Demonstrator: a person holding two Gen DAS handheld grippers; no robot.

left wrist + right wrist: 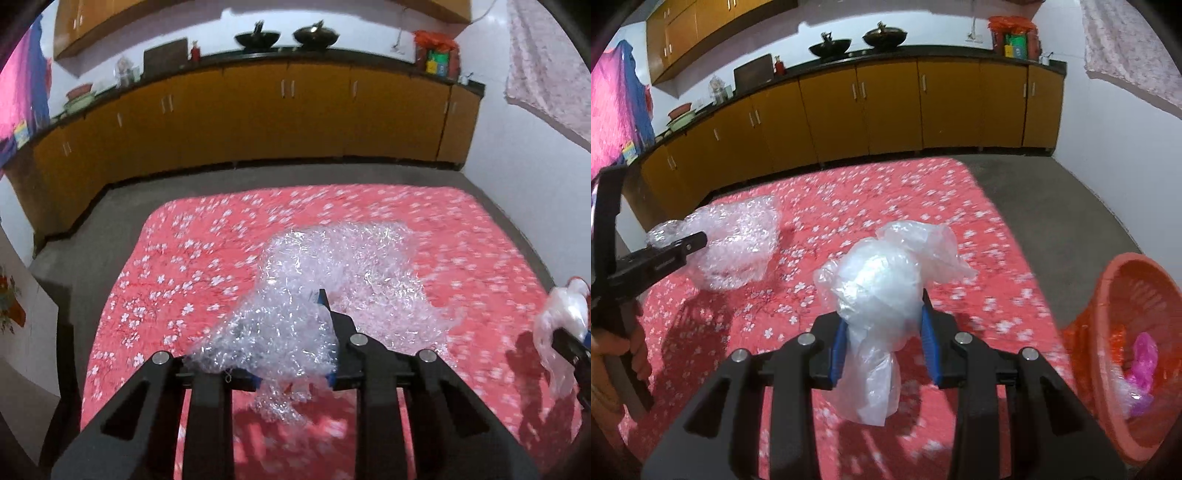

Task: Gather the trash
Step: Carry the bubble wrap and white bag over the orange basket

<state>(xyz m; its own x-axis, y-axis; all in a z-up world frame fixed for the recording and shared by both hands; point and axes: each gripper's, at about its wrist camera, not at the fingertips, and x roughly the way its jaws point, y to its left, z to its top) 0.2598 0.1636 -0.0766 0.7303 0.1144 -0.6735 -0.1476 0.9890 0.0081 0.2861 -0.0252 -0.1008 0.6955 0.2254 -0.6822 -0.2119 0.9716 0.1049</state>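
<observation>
My left gripper (pixel 291 332) is shut on a crumpled sheet of clear bubble wrap (pixel 332 273) and holds it above the red flowered cloth (pixel 177 266); the wrap hides its left finger. It also shows in the right wrist view (pixel 735 240), with the left gripper (pixel 676 245) at the far left. My right gripper (pixel 886 332) is shut on a bunched clear plastic bag (pixel 882 288) that hangs below the jaws. The bag also shows at the right edge of the left wrist view (pixel 561 325). An orange basket (pixel 1126 295) stands at the right on the floor.
The basket holds pink and clear plastic scraps (pixel 1141 365). Grey floor (pixel 1052 192) surrounds the cloth. Yellow cabinets (pixel 886 107) with a dark counter run along the back wall. A cloth (pixel 1130 48) hangs at the upper right.
</observation>
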